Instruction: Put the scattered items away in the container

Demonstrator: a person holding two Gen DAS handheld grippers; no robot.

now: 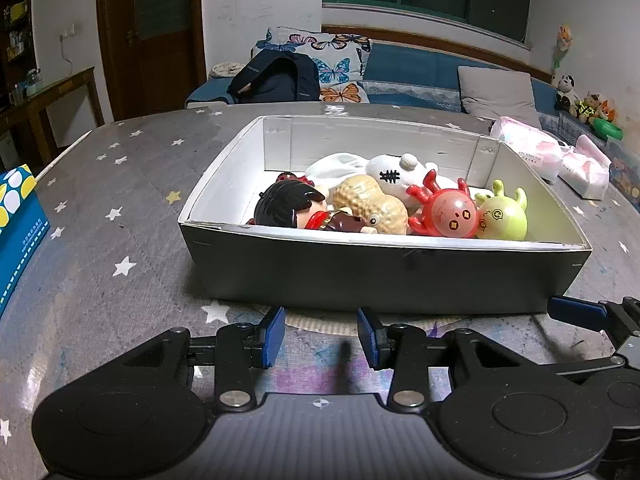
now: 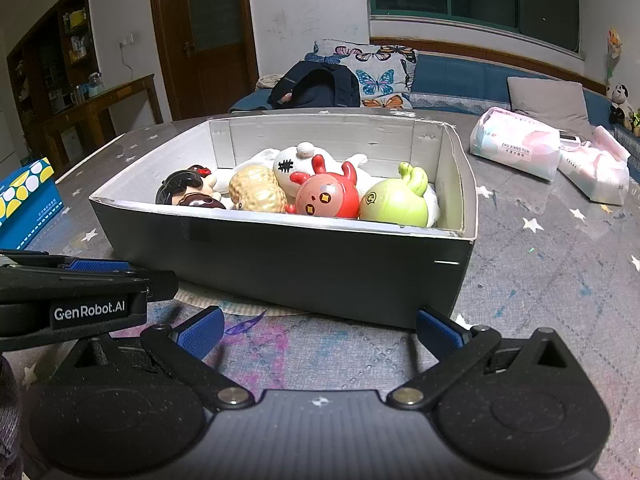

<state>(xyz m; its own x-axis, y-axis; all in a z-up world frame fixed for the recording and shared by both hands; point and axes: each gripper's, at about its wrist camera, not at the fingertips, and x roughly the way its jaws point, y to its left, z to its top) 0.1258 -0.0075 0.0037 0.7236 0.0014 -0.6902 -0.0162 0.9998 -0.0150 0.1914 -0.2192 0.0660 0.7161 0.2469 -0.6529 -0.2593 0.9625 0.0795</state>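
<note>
A grey box with a white inside [image 1: 360, 276] [image 2: 280, 264] stands on the star-patterned table. In it lie a black-haired doll [image 1: 292, 206] [image 2: 184, 190], a peanut toy [image 1: 372, 206] [image 2: 256, 194], a red crab-like ball [image 1: 448, 210] [image 2: 328, 198], a green ball toy [image 1: 502, 216] [image 2: 396, 200] and a white plush [image 1: 400, 174] [image 2: 296, 164]. My left gripper [image 1: 321, 338] hovers just in front of the box's near wall, open with a narrow gap and nothing between its fingers. My right gripper [image 2: 318, 332] is wide open and empty, also in front of the box.
A blue dotted tissue box [image 1: 18, 216] [image 2: 26, 200] stands at the table's left. Pink tissue packs [image 1: 556, 156] [image 2: 516, 142] lie at the right rear. Behind the table are a sofa with a butterfly pillow [image 1: 332, 64], a dark backpack [image 1: 276, 80] and a door.
</note>
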